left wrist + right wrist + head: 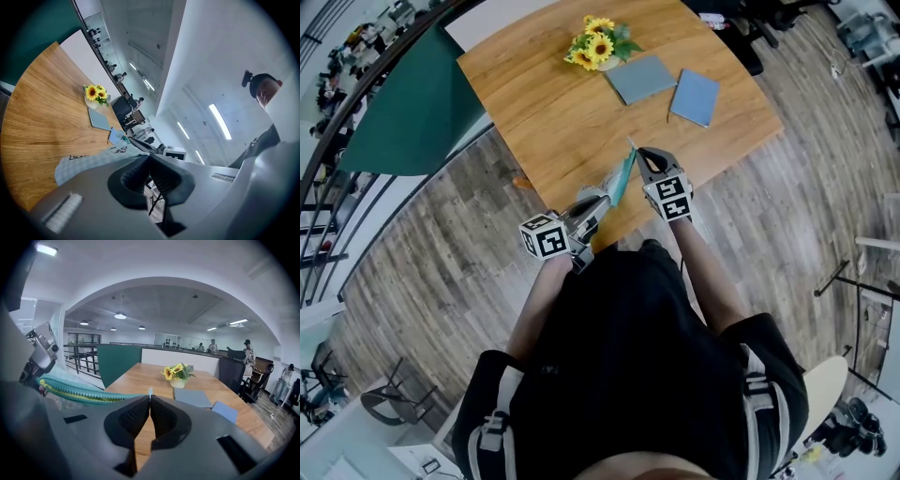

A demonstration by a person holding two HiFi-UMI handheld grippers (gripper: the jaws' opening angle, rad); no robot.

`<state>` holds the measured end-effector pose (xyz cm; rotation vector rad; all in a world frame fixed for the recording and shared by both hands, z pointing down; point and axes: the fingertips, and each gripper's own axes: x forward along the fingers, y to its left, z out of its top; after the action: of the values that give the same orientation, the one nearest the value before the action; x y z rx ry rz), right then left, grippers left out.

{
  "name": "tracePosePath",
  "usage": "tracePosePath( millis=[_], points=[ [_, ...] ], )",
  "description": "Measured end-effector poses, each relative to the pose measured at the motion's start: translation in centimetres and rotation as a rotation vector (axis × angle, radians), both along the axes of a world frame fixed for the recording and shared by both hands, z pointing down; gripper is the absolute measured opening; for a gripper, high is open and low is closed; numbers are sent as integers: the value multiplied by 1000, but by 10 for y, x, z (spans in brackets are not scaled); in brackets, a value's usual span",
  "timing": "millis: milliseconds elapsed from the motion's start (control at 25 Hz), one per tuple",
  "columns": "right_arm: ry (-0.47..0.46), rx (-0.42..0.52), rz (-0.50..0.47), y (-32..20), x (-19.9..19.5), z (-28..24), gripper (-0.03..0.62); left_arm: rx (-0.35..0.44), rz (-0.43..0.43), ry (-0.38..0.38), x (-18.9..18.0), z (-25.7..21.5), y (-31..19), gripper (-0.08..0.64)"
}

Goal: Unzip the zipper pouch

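A teal zipper pouch (pixel 622 178) hangs stretched between my two grippers above the table's near edge. My left gripper (pixel 596 202) is shut on the pouch's lower end. In the left gripper view its jaws (pixel 149 157) pinch pale checked fabric with black print (pixel 89 159). My right gripper (pixel 639 154) is shut at the pouch's upper end. In the right gripper view it (pixel 150 398) pinches the small pale zipper pull (pixel 150 392), and the teal zipper (pixel 79 391) runs off to the left toward the left gripper (pixel 41 355).
On the wooden table (pixel 544 103) stand a pot of sunflowers (pixel 596 45) and two flat grey-blue pads (pixel 639 78) (pixel 695 97) at the far side. A green partition (pixel 412 112) borders the table's left. The person's body fills the lower head view.
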<state>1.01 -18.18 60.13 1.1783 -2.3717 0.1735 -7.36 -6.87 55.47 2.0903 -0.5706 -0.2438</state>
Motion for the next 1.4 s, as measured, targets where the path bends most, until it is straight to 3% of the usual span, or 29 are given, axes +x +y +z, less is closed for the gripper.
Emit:
tracePosePath(
  millis=[680, 1400],
  points=[
    [-12, -14, 23, 7, 19, 3, 49, 29, -5, 3, -7, -6, -4, 6],
    [-32, -44, -25, 39, 24, 13, 41, 82, -96, -89, -42, -5, -31, 6]
  ],
)
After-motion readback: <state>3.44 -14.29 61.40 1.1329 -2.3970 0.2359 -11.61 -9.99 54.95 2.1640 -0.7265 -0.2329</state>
